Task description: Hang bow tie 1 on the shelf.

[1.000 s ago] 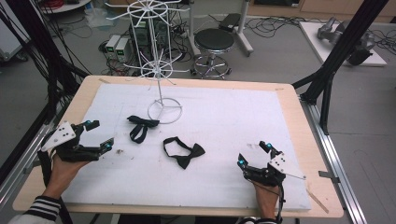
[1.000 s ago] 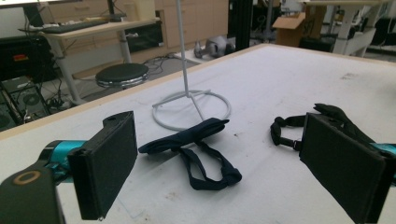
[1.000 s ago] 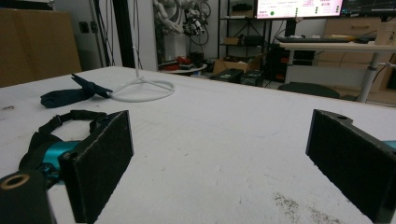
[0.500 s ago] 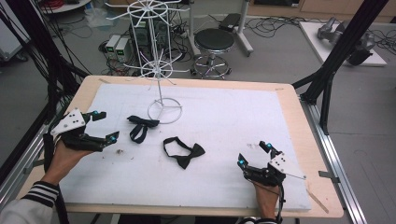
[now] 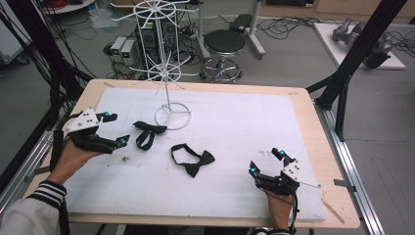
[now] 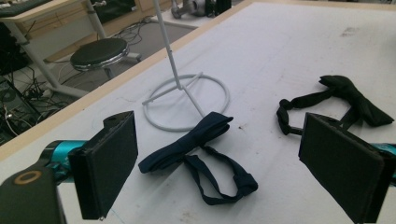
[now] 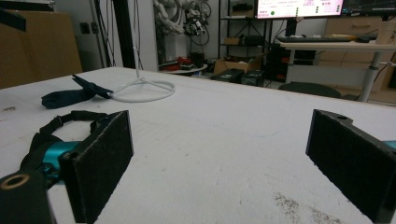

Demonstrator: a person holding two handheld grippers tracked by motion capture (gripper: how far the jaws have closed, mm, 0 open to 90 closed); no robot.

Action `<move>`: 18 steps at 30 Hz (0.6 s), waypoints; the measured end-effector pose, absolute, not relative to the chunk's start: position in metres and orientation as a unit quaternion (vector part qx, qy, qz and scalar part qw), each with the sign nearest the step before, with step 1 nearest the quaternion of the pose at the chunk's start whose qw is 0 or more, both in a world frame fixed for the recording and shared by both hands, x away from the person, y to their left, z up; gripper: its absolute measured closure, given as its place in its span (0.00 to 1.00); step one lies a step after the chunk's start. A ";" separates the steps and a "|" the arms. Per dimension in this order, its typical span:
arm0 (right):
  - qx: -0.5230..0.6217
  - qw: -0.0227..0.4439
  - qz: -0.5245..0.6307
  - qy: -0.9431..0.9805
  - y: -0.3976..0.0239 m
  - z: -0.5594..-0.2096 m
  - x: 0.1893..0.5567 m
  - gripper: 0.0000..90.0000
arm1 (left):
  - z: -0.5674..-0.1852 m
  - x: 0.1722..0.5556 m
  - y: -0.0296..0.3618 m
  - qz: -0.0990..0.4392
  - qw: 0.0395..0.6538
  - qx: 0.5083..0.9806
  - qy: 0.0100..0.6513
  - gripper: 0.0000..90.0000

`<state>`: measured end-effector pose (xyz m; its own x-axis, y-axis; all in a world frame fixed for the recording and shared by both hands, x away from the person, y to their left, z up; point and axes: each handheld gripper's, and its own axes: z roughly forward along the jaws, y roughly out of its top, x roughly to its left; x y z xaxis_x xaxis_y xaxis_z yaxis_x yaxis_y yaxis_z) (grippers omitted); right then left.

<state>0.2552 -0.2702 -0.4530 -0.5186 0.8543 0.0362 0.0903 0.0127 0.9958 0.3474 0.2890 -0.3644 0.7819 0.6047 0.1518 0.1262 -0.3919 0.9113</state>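
Navy bow tie (image 6: 196, 149): lies flat near the left edge of the surface (image 5: 254, 122), strap looped, just beside the base ring of the white wire rack (image 5: 172, 116). Left hand-held gripper (image 5: 113, 129): jaws wide, empty, aimed at the tie; approach step, by my reading. Next: advance, straddle the fabric, close. Black bow tie (image 5: 192, 159): mid-surface. Right hand-held gripper (image 5: 264, 161): wide, empty, near the front right corner.

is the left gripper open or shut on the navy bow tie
Open. The left gripper has its jaws spread wide, with the navy bow tie lying flat between them, untouched.
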 end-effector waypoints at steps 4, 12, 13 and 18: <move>0.370 0.323 0.596 0.635 -0.271 -0.453 0.256 0.07 | -0.363 0.355 0.285 0.231 0.485 0.813 0.223 0.14; 0.370 0.322 0.596 0.635 -0.270 -0.453 0.256 0.07 | -0.360 0.374 0.273 0.212 0.454 0.843 0.197 0.15; 0.370 0.323 0.596 0.635 -0.270 -0.453 0.255 0.07 | -0.360 0.374 0.273 0.212 0.454 0.843 0.197 0.15; 0.370 0.322 0.596 0.635 -0.270 -0.453 0.255 0.07 | -0.360 0.387 0.268 0.202 0.439 0.854 0.192 0.16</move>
